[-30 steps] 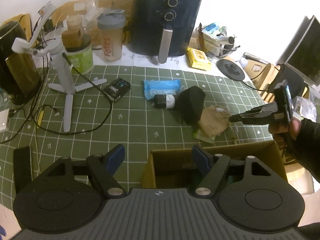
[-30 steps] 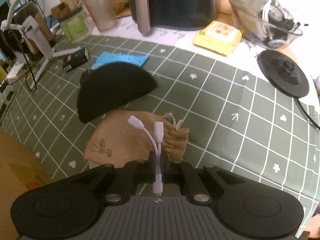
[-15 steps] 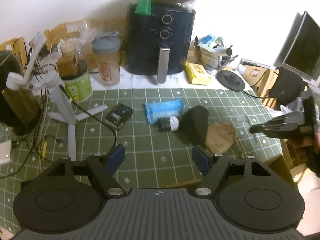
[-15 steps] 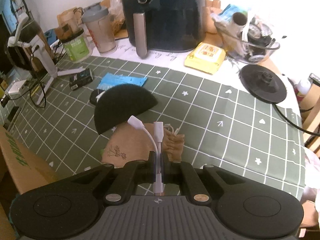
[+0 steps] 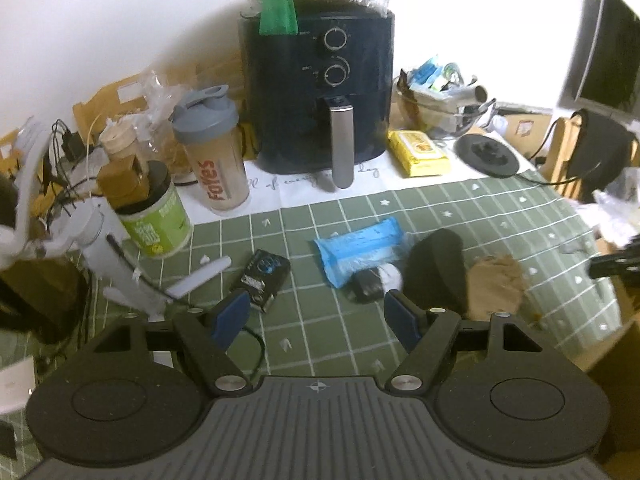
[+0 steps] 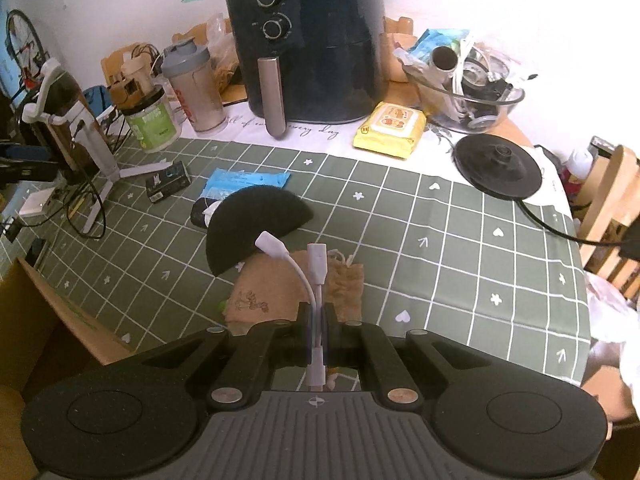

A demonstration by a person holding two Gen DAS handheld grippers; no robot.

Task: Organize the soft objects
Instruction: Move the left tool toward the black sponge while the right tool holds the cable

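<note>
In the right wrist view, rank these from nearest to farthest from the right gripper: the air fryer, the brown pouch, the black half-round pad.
1. Brown pouch: on the cloth just beyond the right gripper, which is shut on a white adapter cable.
2. Black half-round pad: farther out, slightly left.
3. Air fryer: at the table's back, by the wall.

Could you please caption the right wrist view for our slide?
Right claw shut on a white adapter cable above a brown pouch on the green checked tablecloth.
</note>
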